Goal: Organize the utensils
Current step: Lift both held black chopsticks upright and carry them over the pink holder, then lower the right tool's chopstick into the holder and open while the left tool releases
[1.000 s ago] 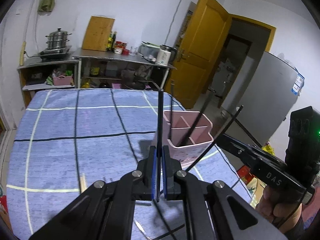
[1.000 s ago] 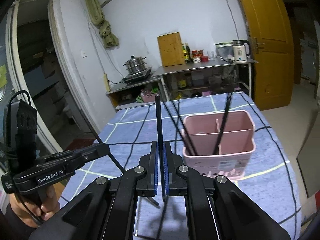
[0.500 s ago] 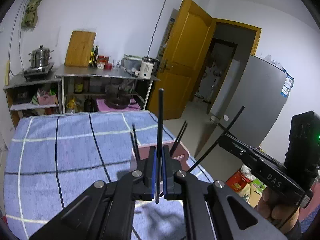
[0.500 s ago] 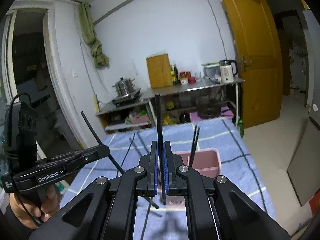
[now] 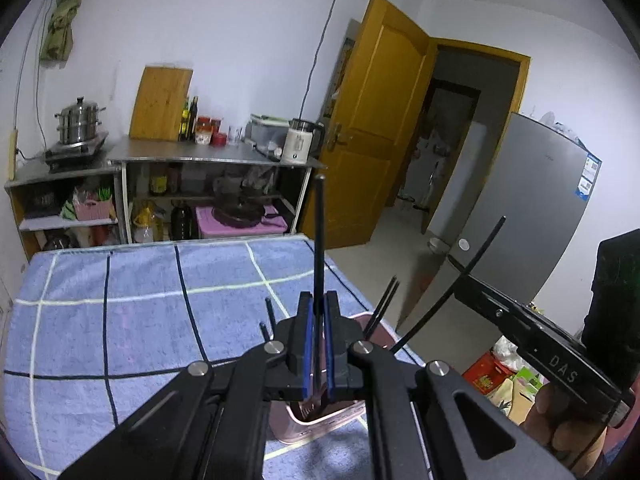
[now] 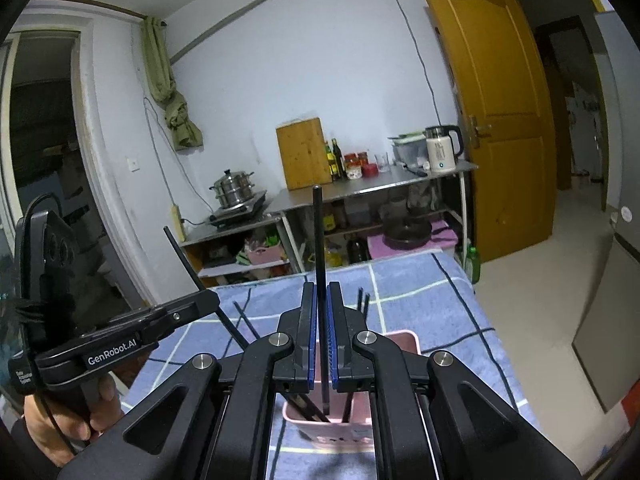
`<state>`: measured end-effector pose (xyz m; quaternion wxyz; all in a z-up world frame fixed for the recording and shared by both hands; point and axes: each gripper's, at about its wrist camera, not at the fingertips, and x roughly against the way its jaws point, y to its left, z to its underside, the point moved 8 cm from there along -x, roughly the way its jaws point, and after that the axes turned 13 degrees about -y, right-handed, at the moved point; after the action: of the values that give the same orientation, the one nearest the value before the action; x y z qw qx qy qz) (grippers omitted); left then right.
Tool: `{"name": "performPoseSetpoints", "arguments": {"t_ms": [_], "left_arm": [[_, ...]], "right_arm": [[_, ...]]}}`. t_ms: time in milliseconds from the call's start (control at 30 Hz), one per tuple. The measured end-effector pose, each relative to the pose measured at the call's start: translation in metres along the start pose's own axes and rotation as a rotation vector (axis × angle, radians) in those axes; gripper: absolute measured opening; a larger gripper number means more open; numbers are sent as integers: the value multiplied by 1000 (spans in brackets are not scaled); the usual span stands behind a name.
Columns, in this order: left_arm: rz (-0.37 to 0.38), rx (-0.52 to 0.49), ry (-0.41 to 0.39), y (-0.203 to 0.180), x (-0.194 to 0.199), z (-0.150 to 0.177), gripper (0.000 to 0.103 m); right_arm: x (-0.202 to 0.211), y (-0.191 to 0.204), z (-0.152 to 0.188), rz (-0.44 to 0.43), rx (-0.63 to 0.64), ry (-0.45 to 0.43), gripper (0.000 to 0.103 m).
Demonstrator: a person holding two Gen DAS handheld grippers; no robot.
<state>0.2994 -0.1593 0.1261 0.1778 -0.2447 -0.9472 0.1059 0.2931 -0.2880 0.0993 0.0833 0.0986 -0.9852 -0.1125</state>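
The left tool (image 5: 316, 344) is closed on a black chopstick (image 5: 319, 240), which stands upright between its blue pads and rises well above the fingertips. The lower end of this chopstick goes down between the pads toward the pink utensil holder (image 5: 320, 424), which sits directly under the tool on the desk covered with a blue checked cloth (image 5: 120, 312).

The right tool (image 6: 319, 340) is also closed on a black chopstick (image 6: 319, 260), held upright in the same way. In the right wrist view its lower end reaches into the pink utensil holder (image 6: 404, 340); whether it touches the bottom I cannot tell.

More black chopsticks (image 5: 382, 308) already stand in the holder and lean outward over its rim, just beside the left tool.

In the left wrist view the holder is mostly hidden behind the tool, and only a part of the near wall and rim is visible. This view shows the right tool from the side at the right edge, with its chopstick slanting upward, and a grey refrigerator (image 5: 532, 216) behind it.

The right wrist view shows more of the holder, with its inside and the chopsticks in it. It also shows the left tool (image 6: 188, 308) from the side at the left, with the hand (image 6: 68, 412) around its handle.
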Motion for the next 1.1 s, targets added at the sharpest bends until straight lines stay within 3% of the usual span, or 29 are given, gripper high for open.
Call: {"name": "performPoseSetpoints", "arguments": {"t_ms": [633, 967, 1100], "left_arm": [[-13, -2, 77, 10, -26, 54, 6], [-24, -26, 95, 8, -23, 63, 6], [-16, -32, 72, 4, -12, 54, 6]], "right_arm": [[-36, -24, 79, 30, -19, 146, 5], [-33, -32, 88, 40, -27, 191, 5], [-25, -31, 82, 45, -23, 178, 13]]}}
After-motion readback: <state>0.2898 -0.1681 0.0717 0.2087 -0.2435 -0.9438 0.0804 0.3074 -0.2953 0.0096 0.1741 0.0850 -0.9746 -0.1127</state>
